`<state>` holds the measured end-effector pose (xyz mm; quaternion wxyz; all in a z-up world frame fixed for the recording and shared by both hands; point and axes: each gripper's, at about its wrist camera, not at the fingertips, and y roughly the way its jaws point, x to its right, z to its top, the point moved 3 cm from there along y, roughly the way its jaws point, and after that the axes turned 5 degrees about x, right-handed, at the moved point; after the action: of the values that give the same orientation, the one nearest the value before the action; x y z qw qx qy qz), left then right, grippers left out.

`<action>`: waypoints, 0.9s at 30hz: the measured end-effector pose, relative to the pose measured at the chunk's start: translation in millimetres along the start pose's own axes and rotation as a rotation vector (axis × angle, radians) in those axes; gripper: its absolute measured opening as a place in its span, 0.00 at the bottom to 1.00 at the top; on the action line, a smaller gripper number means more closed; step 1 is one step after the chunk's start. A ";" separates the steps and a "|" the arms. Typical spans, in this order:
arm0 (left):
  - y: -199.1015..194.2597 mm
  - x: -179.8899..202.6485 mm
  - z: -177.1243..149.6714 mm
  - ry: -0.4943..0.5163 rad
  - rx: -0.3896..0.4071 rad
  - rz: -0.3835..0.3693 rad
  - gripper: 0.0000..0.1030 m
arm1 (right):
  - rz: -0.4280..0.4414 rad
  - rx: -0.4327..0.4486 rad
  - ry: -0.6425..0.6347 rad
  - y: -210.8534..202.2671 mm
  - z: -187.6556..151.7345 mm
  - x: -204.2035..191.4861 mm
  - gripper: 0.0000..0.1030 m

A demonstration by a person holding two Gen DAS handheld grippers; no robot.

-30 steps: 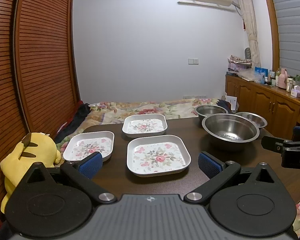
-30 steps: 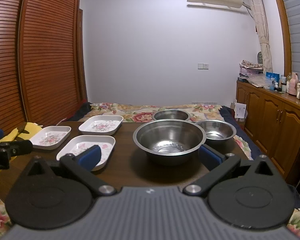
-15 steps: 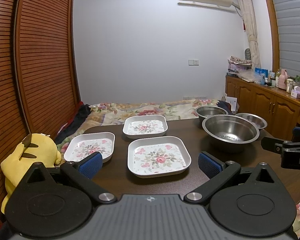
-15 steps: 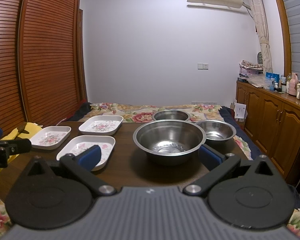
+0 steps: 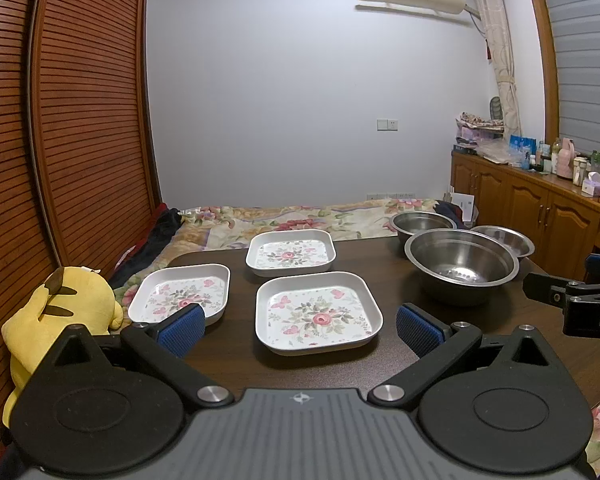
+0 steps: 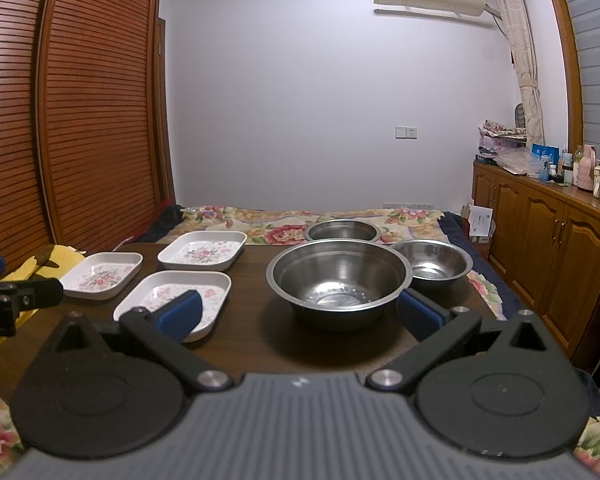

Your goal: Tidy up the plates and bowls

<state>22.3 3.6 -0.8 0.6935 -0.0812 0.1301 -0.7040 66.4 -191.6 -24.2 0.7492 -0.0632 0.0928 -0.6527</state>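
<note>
Both tongs gape wide, empty. Left tongs [image 5: 298,326] frame the near plate [image 5: 318,312] at lower centre; right tongs [image 6: 300,314] frame the big bowl [image 6: 338,276], mid-frame. I judge plate nearer left.

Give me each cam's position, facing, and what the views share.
Left wrist: behind the open left tongs, facing the near floral plate; the right tongs' tip shows at the right edge.
Right wrist: behind the open right tongs, facing the large steel bowl; the left tongs' tip shows at the left edge.
Shared: three plates, three bowls, dark table.
</note>
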 end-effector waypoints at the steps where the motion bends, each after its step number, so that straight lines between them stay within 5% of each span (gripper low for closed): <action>1: 0.1 0.1 0.0 0.000 0.000 -0.001 1.00 | -0.001 0.001 0.000 -0.1 -0.1 0.0 1.00; 27: 8.2 0.1 -10.5 0.003 -0.028 -0.002 1.00 | 0.003 -0.009 0.003 1.3 -2.9 -1.3 1.00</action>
<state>27.0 4.2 -13.2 0.6912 -0.0901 0.1411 -0.7030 66.9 -190.1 -27.2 0.7499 -0.0655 0.0972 -0.6511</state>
